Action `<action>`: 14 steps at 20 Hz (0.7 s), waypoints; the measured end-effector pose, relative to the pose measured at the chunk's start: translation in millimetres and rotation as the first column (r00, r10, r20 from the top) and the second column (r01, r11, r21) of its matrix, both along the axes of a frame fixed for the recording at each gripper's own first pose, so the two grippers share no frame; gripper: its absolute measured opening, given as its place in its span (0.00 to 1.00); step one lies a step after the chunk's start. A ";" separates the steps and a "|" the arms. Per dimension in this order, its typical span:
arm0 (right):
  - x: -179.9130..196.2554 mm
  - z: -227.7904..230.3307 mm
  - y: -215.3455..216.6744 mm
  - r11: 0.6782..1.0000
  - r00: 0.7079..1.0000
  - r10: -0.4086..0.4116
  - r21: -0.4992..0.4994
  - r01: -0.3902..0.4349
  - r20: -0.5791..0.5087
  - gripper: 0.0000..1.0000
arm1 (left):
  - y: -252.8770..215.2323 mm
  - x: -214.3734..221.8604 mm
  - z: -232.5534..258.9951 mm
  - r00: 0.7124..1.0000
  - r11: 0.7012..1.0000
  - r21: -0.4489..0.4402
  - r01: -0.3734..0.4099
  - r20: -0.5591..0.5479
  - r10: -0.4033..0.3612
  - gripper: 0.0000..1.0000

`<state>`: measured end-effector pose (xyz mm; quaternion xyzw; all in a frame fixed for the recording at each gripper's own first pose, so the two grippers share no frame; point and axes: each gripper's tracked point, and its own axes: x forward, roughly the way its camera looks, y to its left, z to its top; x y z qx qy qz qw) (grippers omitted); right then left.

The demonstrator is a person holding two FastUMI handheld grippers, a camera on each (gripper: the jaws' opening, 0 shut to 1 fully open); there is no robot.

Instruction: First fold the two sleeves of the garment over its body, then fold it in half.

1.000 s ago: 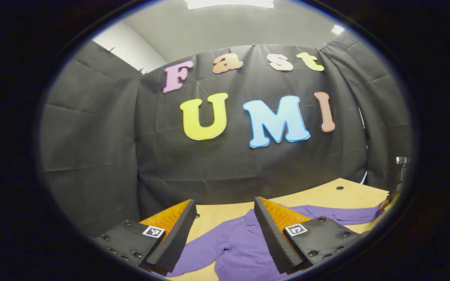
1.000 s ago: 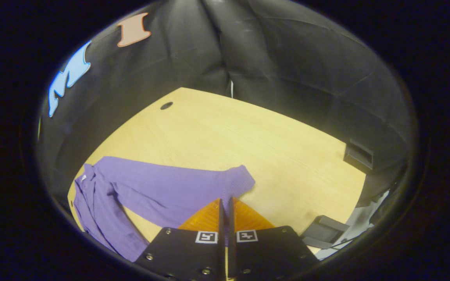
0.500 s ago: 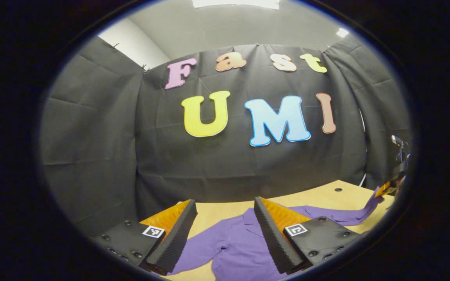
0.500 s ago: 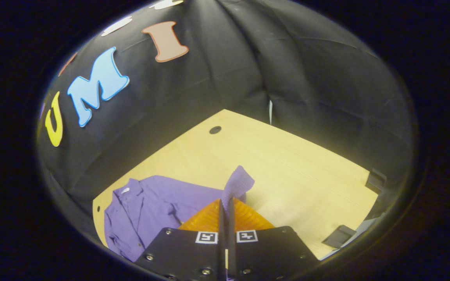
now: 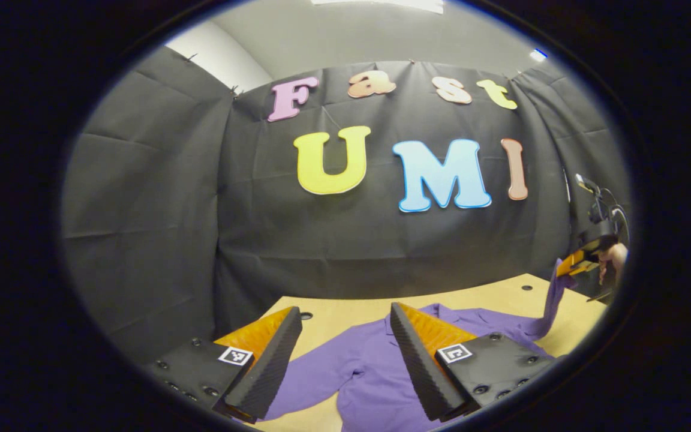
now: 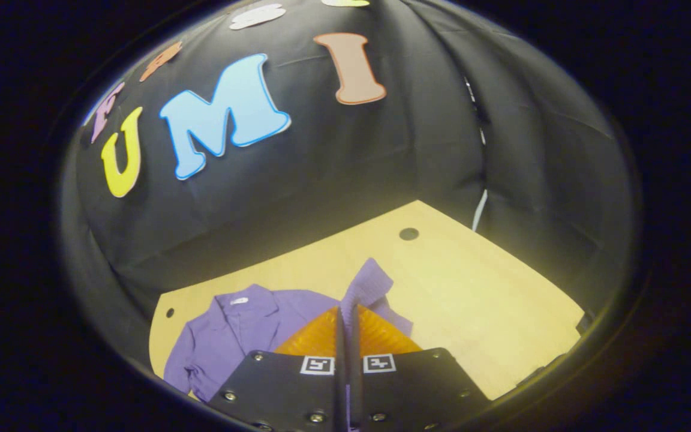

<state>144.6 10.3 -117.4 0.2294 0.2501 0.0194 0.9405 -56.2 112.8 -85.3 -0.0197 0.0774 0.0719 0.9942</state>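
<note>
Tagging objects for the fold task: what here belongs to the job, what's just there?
Job:
- purple shirt, flat on the table
- its sleeve, lifted, pinched in the right tool
- left tool, open above the shirt

Just there:
- wooden table
- cable holes in the table

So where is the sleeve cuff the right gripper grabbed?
In the right gripper view the cuff sticks up between the shut right gripper, lifted off the table, right of the shirt's collar.
</note>
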 end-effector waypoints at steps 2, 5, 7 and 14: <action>13.1 23.5 24.7 0.999 0.998 0.046 -0.010 -0.046 0.045 0.00 | 8.2 -3.4 -8.0 1.000 1.000 -0.010 -0.016 -0.008 0.016 0.96; 29.5 47.9 72.9 0.993 0.988 0.121 -0.011 -0.120 0.097 0.03 | 21.4 -10.2 -13.5 0.999 0.999 -0.027 -0.043 -0.010 0.043 0.96; 33.6 55.7 105.3 0.984 0.978 0.175 -0.026 -0.174 0.109 0.03 | 32.4 -16.9 -18.0 0.998 0.998 -0.013 -0.060 -0.013 0.060 0.96; 32.1 53.3 230.2 0.917 0.914 0.393 -0.111 -0.382 0.103 0.03 | 64.2 -44.4 -21.7 0.994 0.995 -0.017 -0.103 -0.026 0.102 0.96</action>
